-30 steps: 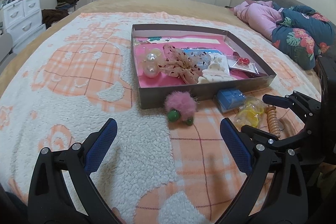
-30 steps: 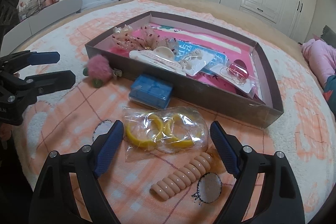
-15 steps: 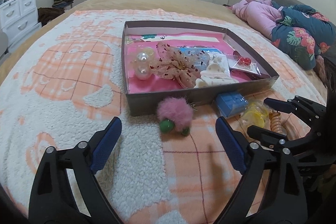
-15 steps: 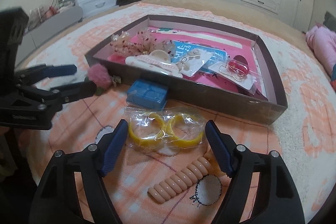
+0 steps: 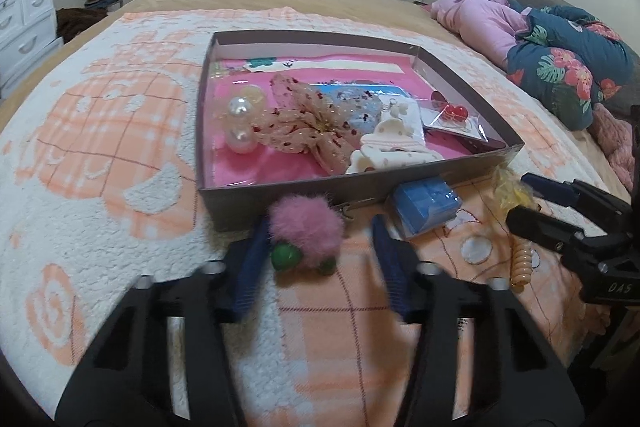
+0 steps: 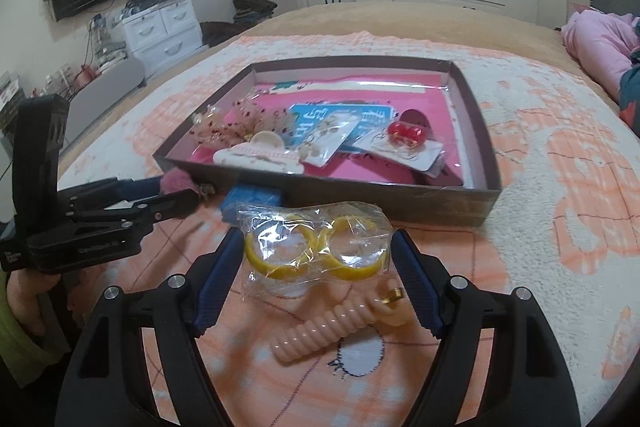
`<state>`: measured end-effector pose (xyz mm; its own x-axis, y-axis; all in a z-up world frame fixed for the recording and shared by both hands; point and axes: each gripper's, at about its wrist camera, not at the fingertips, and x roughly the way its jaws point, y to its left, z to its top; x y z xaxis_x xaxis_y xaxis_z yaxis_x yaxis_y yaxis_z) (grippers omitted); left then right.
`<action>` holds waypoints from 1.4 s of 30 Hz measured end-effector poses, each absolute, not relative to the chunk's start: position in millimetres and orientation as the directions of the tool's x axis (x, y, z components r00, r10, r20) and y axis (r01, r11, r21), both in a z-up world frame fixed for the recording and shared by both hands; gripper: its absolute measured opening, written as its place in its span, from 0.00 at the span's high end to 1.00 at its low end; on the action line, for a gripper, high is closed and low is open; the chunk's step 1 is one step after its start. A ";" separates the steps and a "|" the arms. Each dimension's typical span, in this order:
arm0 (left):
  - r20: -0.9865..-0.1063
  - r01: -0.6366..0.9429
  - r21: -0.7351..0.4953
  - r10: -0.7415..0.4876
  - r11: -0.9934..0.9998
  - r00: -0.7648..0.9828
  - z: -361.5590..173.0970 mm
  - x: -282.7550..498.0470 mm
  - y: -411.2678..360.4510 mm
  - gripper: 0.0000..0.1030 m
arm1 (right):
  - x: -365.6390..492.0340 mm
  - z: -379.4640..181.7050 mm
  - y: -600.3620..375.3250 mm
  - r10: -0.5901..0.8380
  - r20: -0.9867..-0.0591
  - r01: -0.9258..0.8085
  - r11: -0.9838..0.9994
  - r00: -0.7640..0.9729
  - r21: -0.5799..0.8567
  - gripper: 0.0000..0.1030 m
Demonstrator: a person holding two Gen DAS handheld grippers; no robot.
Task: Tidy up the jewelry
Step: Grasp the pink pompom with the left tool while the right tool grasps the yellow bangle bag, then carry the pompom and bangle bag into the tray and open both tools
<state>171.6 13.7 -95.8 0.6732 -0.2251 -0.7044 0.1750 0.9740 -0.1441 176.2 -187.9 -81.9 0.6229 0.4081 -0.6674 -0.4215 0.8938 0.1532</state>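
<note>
Left gripper (image 5: 318, 245) jaws have just been closing and are seen narrowed and motion-blurred around a pompom (image 5: 306, 229) that lies on the blanket (image 5: 100, 163) just before the box (image 5: 280, 193); one blue pad (image 5: 256, 247) is at the pompom's side, while a gap is seen between the other pad and the fluff, so no grip can be confirmed. Green beads (image 5: 285, 255) are seen under the pompom, partly covered by fur. Right gripper (image 6: 318, 277) is held wide open, its pads flanking a clear bag of yellow rings (image 6: 314, 251) without visibly pressing it; whether the pads touch the plastic cannot be told. Just below the bag, between the fingers, a peach coil (image 6: 332, 327) is laid, with a small gold ring (image 6: 392, 294) at its upper end. Beyond the bag a blue case (image 6: 250, 199) is partly hidden by the plastic and sits against the box wall. Inside the box, ahead of both grippers, pearls (image 5: 240, 123), a sheer bow (image 5: 308, 123), white clips (image 5: 384, 151) and a packet with red beads (image 5: 452, 115) are seen on a pink lining. In the right wrist view the pompom is mostly concealed behind the left gripper's fingers. A hand (image 6: 28, 299) holding the left gripper is cut off at the frame edge.
</note>
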 end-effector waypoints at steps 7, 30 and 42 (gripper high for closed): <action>-0.698 0.206 -0.145 -0.247 0.968 0.672 -92.4 168.0 7.7 0.81 | 181.8 -76.9 -203.1 0.405 -0.649 -0.383 0.905 0.644 0.185 0.29; -0.618 0.267 -0.162 -0.309 0.950 0.723 -47.5 175.3 -9.9 0.81 | 185.6 -57.5 -237.4 0.320 -0.605 -0.283 0.946 0.729 0.159 0.29; -0.618 0.279 -0.167 -0.321 0.946 0.718 -46.4 208.1 -19.5 0.81 | 205.1 -49.7 -231.0 0.293 -0.597 -0.279 0.953 0.746 0.119 0.29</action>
